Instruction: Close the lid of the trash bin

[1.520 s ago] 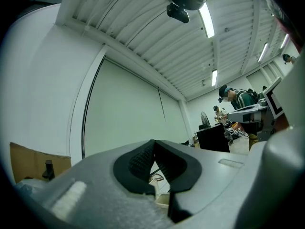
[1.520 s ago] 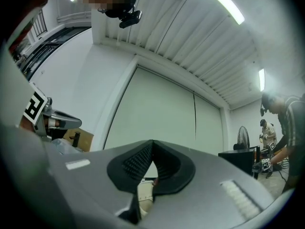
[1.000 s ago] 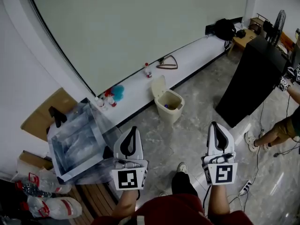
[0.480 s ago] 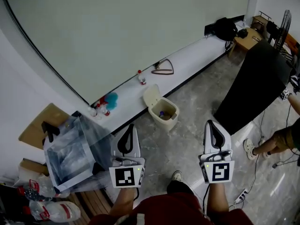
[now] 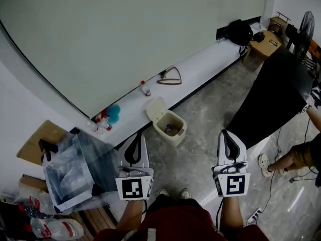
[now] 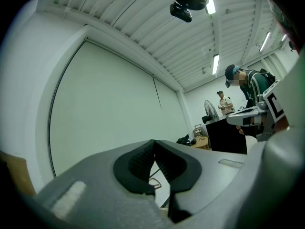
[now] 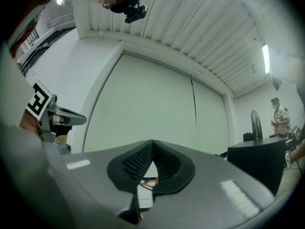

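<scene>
- Two grippers sit side by side low in the head view, the left gripper (image 5: pixel 135 136) and the right gripper (image 5: pixel 225 133). Both have jaws clenched tip to tip, with nothing between them.
- The trash bin (image 5: pixel 174 133) stands on the grey floor (image 5: pixel 200 149) just beside a white ledge (image 5: pixel 200 67). It is at 1 o'clock from the left gripper and 10 o'clock from the right, apart from both.
- Its lid (image 5: pixel 155 109) stands raised at the bin's 10 o'clock edge, leaving the bin open.
- A black cabinet (image 5: pixel 271 102) stands at 2 o'clock from the right gripper.
</scene>
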Available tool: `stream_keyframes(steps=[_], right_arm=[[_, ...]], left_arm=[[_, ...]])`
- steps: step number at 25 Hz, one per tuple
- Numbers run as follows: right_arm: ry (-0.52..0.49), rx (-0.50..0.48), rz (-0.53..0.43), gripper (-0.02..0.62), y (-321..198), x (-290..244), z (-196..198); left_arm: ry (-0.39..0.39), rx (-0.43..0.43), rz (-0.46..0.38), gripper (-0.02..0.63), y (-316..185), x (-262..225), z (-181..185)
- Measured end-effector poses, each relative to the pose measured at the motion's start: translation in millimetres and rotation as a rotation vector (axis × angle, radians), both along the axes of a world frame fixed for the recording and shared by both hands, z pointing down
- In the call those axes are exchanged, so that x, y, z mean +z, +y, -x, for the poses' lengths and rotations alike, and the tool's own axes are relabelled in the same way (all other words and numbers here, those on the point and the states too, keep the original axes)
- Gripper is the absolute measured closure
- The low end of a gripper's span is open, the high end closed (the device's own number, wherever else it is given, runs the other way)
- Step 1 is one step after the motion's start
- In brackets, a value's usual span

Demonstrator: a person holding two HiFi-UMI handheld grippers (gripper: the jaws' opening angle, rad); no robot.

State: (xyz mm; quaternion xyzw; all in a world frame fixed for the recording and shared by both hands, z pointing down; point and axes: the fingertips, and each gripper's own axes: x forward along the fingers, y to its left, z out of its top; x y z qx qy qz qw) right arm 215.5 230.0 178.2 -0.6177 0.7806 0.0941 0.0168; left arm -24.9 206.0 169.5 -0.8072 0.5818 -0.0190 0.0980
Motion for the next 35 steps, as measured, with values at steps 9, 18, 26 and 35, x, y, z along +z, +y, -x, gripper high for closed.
stream_keyframes(steps=[9,18,26,35], right_arm=[[0.013,-0.016,0.012,0.597,-46.3,14.8,10.6],[0.033,-0.033,0.020,0.595,-133.7,22.7,48.5],[0.060,-0.056,0.062,0.597,-218.5,29.3,95.7],[0.088,-0.082,0.132,0.595,-296.7,65.2,152.9]], left_arm=[[0.018,-0.022,0.022,0.609,-44.4,21.5,11.6],[0.039,-0.021,0.034,0.609,-128.9,36.6,43.0],[0.047,0.003,0.082,0.609,-211.6,55.3,78.5],[0.040,0.056,0.151,0.609,-289.9,102.1,113.4]])
